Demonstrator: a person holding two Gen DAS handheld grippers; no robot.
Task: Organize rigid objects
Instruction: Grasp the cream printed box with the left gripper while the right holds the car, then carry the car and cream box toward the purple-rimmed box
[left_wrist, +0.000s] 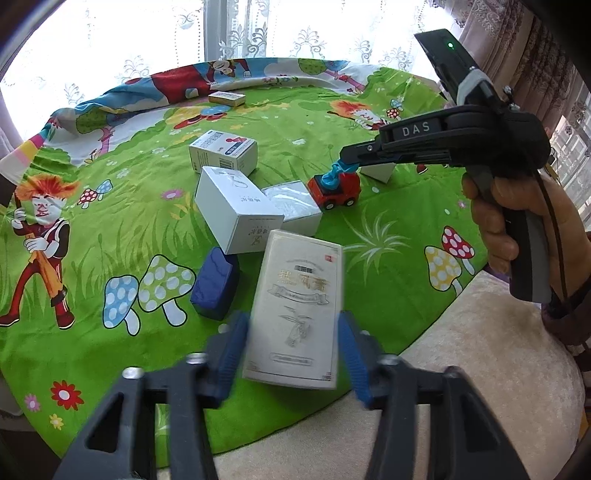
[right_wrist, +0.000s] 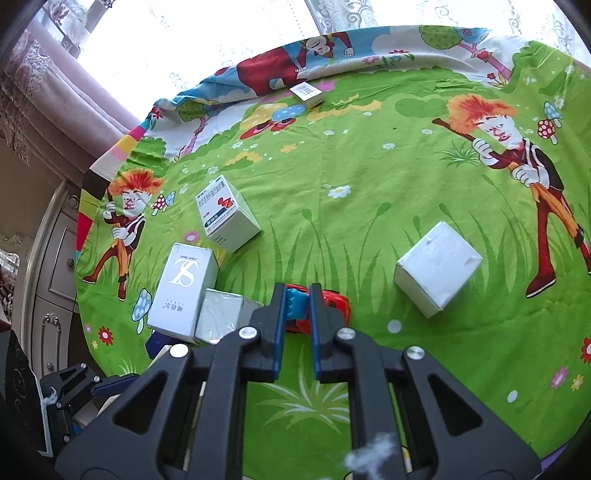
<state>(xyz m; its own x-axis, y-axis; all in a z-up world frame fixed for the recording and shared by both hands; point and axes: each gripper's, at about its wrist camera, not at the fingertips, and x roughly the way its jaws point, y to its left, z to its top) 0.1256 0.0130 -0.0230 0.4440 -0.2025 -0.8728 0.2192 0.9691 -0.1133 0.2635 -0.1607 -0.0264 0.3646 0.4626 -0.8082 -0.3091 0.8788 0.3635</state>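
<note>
My left gripper (left_wrist: 291, 347) is shut on a cream box with gold lettering (left_wrist: 295, 310), held between its blue pads (left_wrist: 231, 347) above the cloth's near edge. My right gripper (right_wrist: 296, 295), also seen in the left wrist view (left_wrist: 341, 164), is shut on the blue part (right_wrist: 297, 304) of a red toy truck (left_wrist: 334, 188) standing on the cloth. A white "TS" box (left_wrist: 236, 206) (right_wrist: 184, 291), a blue-printed white box (left_wrist: 223, 151) (right_wrist: 225, 214), a flat silver-white box (left_wrist: 295, 210) (right_wrist: 221, 315) and a dark blue block (left_wrist: 216, 282) cluster nearby.
A round table carries a green cartoon cloth (left_wrist: 122, 229) (right_wrist: 369, 184). A white cube-like box (right_wrist: 436, 269) sits right of the truck. A small cream box (left_wrist: 226, 98) (right_wrist: 307, 94) lies at the far edge. A pale cushion (left_wrist: 480, 369) lies below right. Curtains hang behind.
</note>
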